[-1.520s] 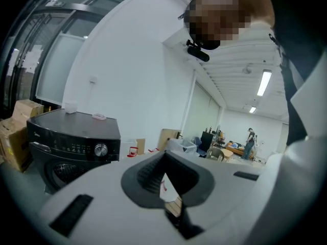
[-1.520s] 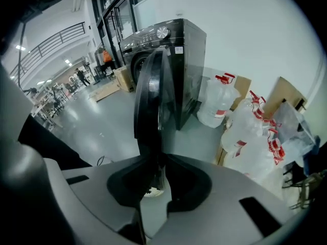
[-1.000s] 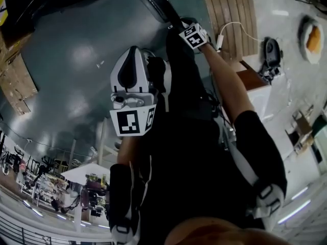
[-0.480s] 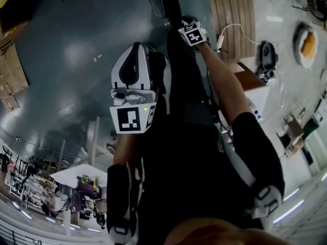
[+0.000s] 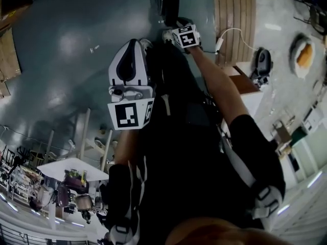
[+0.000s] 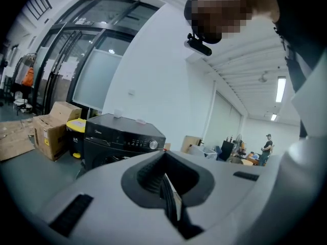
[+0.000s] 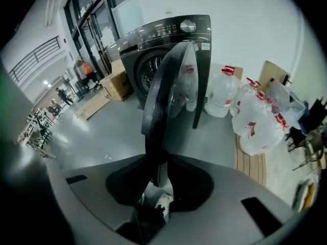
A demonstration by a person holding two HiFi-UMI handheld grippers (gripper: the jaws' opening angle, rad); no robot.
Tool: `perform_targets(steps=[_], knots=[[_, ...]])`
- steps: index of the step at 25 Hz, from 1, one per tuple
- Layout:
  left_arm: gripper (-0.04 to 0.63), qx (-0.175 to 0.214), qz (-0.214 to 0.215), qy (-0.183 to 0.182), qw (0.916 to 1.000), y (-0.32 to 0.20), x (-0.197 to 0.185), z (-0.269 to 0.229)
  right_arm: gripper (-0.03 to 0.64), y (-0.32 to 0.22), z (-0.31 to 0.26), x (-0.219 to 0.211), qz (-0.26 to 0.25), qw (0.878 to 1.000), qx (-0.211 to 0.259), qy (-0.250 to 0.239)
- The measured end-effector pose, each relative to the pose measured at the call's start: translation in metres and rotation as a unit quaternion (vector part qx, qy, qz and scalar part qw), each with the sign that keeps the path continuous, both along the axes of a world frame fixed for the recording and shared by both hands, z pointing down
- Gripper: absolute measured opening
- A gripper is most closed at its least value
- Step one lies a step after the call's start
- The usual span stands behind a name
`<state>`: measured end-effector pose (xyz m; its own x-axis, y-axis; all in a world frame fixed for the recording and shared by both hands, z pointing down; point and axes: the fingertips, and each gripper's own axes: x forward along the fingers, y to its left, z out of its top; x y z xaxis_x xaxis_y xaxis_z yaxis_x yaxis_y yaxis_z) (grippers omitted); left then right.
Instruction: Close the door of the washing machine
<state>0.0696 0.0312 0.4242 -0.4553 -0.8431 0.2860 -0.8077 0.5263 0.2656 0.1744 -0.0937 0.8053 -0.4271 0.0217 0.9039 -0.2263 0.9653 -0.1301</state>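
In the right gripper view the black washing machine point(image 7: 173, 29) stands with its round door point(image 7: 168, 86) swung open, seen edge-on. The door's lower rim sits between the jaws of my right gripper point(image 7: 156, 172). These jaws have just been opening, and a sliver of floor shows beside the rim. In the head view the right gripper point(image 5: 171, 29) reaches out to the dark door point(image 5: 166, 1). My left gripper point(image 5: 131, 47) hovers over the floor, shut and empty. In its own view the left gripper point(image 6: 166, 185) points toward the washing machine point(image 6: 122, 139).
Large water jugs point(image 7: 219, 93) and filled plastic bags point(image 7: 260, 129) sit on a wooden pallet point(image 5: 232, 14) to the right of the machine. Cardboard boxes point(image 6: 51, 129) and a yellow bin point(image 6: 76, 129) stand to its left. A white cabinet point(image 5: 255, 93) is by my right arm.
In the head view the right gripper and the door's edge have shifted left. The left gripper has drifted up and a little left. The floor and surroundings have slid across the view.
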Motion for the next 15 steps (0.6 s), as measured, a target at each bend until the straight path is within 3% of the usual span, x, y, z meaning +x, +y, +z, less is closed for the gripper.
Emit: perform_targets(steps=[15], knots=[[0.002,-0.008,-0.11,-0.032,0.9933,0.039,-0.036,-0.002,0.097,0.038,0.005,-0.032,-0.011,1.0,-0.017,0.005]])
